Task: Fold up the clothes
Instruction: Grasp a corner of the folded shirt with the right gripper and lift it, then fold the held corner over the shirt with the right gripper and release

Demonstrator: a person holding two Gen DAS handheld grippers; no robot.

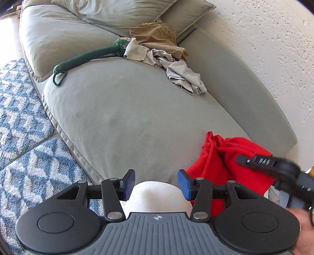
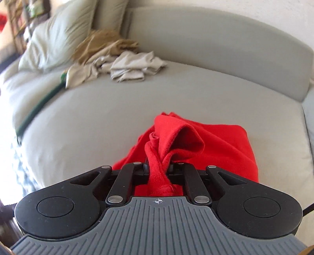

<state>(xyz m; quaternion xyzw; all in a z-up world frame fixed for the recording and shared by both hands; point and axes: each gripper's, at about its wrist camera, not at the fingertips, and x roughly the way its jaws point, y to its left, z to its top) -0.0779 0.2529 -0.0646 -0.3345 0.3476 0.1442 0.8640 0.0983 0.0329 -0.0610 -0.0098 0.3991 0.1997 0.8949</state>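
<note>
1. Here we hold the red garment (image 2: 206, 141) bunched in the right gripper (image 2: 158, 172), its jaws nearly together and clamped on a twisted rope of the cloth. The rest spills ahead of the fingers onto the sofa seat (image 2: 88, 121). We judge this a carrying grip that brings the piece to the bare part of the seat for spreading.

2. The left gripper (image 1: 156, 183) stands with its blue pads (image 1: 184, 184) partly apart and nothing pressed between them. A pale rounded shape, probably a knee, lies beyond the gap. We take this as readiness to seize a second edge of the red garment (image 1: 225, 155), which lies just to the right of these fingers.

3. The right gripper (image 1: 270, 168) shows blurred at the right edge of the left view, over the red cloth.

4. Well ahead of both sets of fingers lie the unfolded clothes: a tan garment (image 1: 157, 35) against the pillow (image 1: 127, 13) and a grey garment (image 1: 176, 70) nearer us. Left of them lies a green knitted strap (image 1: 88, 56).

5. Left of the left fingers, a blue patterned rug (image 1: 21, 109) covers the floor.
</note>
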